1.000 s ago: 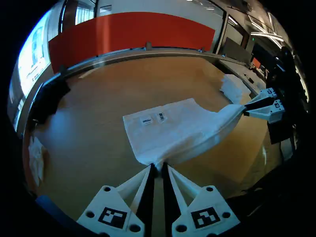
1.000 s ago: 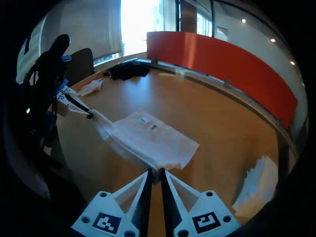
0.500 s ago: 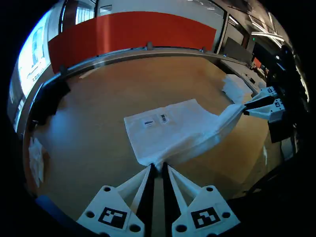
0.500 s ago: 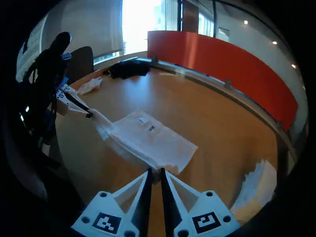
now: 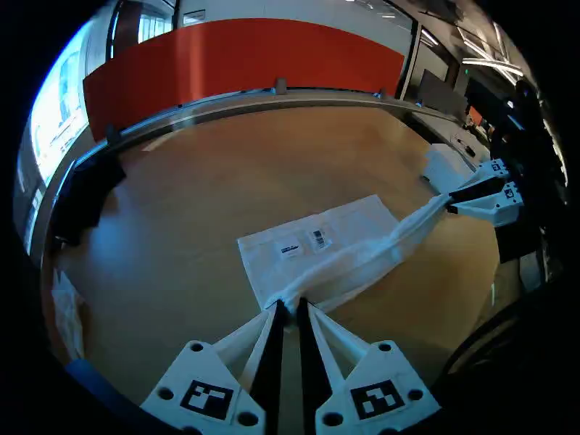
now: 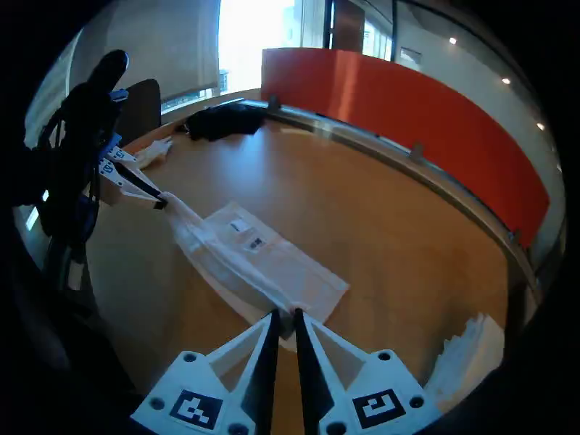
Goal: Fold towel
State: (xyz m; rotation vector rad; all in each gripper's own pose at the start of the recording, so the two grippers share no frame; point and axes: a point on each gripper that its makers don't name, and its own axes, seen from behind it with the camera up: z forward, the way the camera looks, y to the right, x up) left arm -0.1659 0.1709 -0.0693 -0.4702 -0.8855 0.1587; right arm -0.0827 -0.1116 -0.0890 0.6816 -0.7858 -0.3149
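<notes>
Pinching one near corner, the left gripper (image 5: pixel 288 307) is clamped on the towel (image 5: pixel 341 243), which lies half lifted from the table (image 5: pixel 203 174). The right gripper (image 6: pixel 286 315) is clamped on the other corner. The cloth seems soft and light; corners give the best hold.

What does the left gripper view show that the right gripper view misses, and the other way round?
Left gripper view: the left gripper pinches a towel corner up close, with the right gripper far off at the other end. Right gripper view: the reverse, the left gripper far off, with a dark chair behind it. Both: the towel stretched between the grippers, the wooden table and the red panel.
</notes>
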